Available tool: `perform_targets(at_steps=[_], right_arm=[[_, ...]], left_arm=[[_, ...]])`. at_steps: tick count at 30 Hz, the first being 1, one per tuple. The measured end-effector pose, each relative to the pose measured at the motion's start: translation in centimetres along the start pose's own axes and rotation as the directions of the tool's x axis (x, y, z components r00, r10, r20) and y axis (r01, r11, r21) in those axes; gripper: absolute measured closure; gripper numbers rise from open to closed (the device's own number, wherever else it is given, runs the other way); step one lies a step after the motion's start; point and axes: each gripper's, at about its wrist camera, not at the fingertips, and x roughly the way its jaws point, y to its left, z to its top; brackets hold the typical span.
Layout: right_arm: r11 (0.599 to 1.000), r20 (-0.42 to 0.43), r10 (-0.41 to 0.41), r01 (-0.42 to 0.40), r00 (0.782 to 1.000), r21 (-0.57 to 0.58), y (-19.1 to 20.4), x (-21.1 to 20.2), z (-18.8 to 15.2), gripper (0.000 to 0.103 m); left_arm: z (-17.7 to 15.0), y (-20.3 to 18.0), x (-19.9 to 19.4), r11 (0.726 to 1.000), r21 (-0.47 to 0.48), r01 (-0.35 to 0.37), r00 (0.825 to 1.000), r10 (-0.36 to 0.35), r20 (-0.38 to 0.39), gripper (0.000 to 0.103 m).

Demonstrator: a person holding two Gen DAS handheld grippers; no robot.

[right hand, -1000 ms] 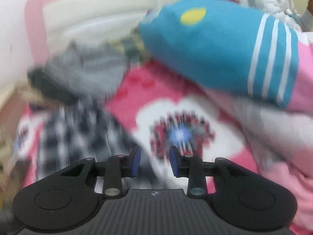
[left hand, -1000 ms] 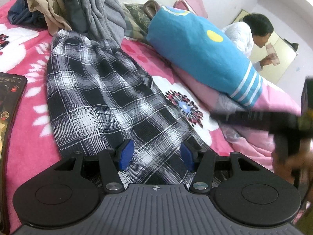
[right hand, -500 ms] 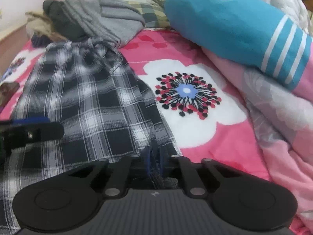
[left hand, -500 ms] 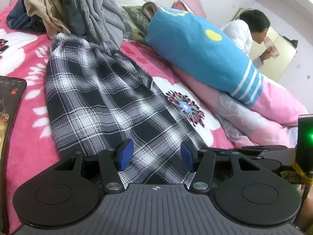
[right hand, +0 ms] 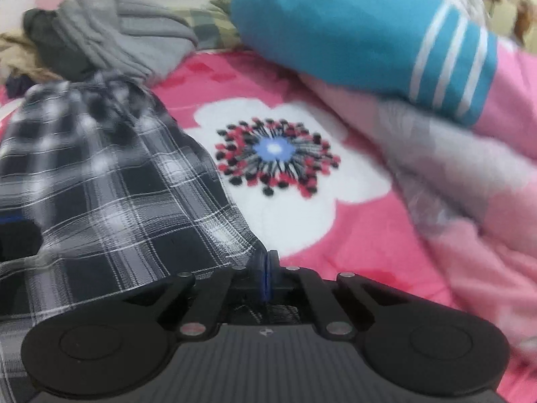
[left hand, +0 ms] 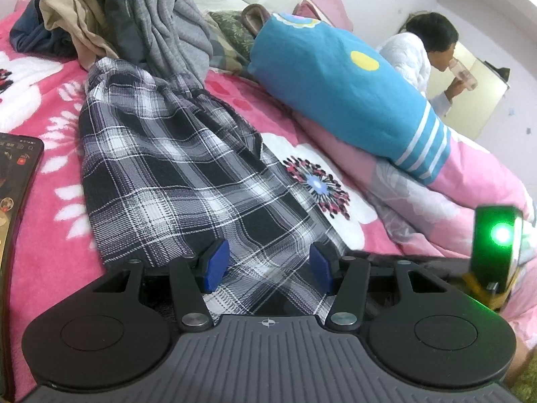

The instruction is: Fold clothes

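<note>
The pink blanket (left hand: 50, 221) carries the checked garment (left hand: 167, 174), spread flat with its near hem under both tools. The left gripper (left hand: 266, 267) stands half open over that hem, pads clear of cloth. The right gripper (right hand: 266, 270) is pinched fully together at the hem's right corner; whether cloth is caught cannot be told. Advice: confirm both corners gripped before lifting evenly.
</note>
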Motion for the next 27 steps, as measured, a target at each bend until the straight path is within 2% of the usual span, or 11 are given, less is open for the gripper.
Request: perform_targets(at_steps=[4,7,10,14,17,18,19,22,24,26,27], right_arm=[[0.985,0.035,-0.011,0.005,0.999,0.174,-3.3,-3.6,1.3,0.095],[0.944,0.129,-0.079,0.033,0.989,0.328,-7.6,-12.0,1.3,0.094],[0.891,0.213,-0.178,0.065,0.961,0.45,-10.6,-22.9,-1.2,0.094],[0.813,0.241,-0.382,0.2,0.892,0.547,-11.6,-38.2,-7.5,0.091],[0.696,0.204,-0.583,0.353,0.787,0.626,-10.4,-49.2,-13.0,0.086],[0.653,0.188,-0.635,0.391,0.749,0.649,-9.9,-52.2,-14.5,0.086],[0.606,0.173,-0.69,0.43,0.703,0.669,-9.3,-55.5,-15.9,0.086],[0.488,0.163,-0.819,0.52,0.55,0.701,-6.7,-64.0,-18.7,0.086],[0.436,0.177,-0.87,0.55,0.46,0.713,-5.3,-68.3,-19.8,0.084],[0.423,0.195,-0.884,0.546,0.426,0.724,-4.6,-70.7,-20.2,0.08],[0.432,0.201,-0.878,0.54,0.434,0.722,-4.6,-70.9,-20.1,0.079]], left_arm=[[0.2,-0.4,-0.2,1.0,0.021,-0.001,1.0,0.001,-0.002,0.05],[0.6,-1.0,-0.4,0.999,0.043,0.001,1.0,0.0,-0.012,0.05],[1.1,-2.0,-1.3,0.996,0.085,0.02,1.0,-0.019,-0.017,0.05],[1.3,-4.6,-2.8,0.982,0.141,0.122,0.99,-0.111,-0.088,0.05],[0.8,-7.6,-3.9,0.957,0.168,0.235,0.961,-0.203,-0.186,0.05],[0.3,-8.8,-4.4,0.945,0.16,0.284,0.941,-0.243,-0.236,0.05],[-0.3,-10.2,-4.9,0.926,0.145,0.35,0.907,-0.296,-0.298,0.05],[-2.3,-13.9,-7.2,0.847,0.111,0.519,0.793,-0.429,-0.433,0.05],[-3.3,-15.5,-8.8,0.799,0.084,0.596,0.725,-0.489,-0.485,0.05],[-3.7,-16.3,-10.2,0.762,0.065,0.644,0.68,-0.532,-0.504,0.05],[-3.6,-16.2,-10.6,0.76,0.072,0.646,0.682,-0.532,-0.502,0.05]])
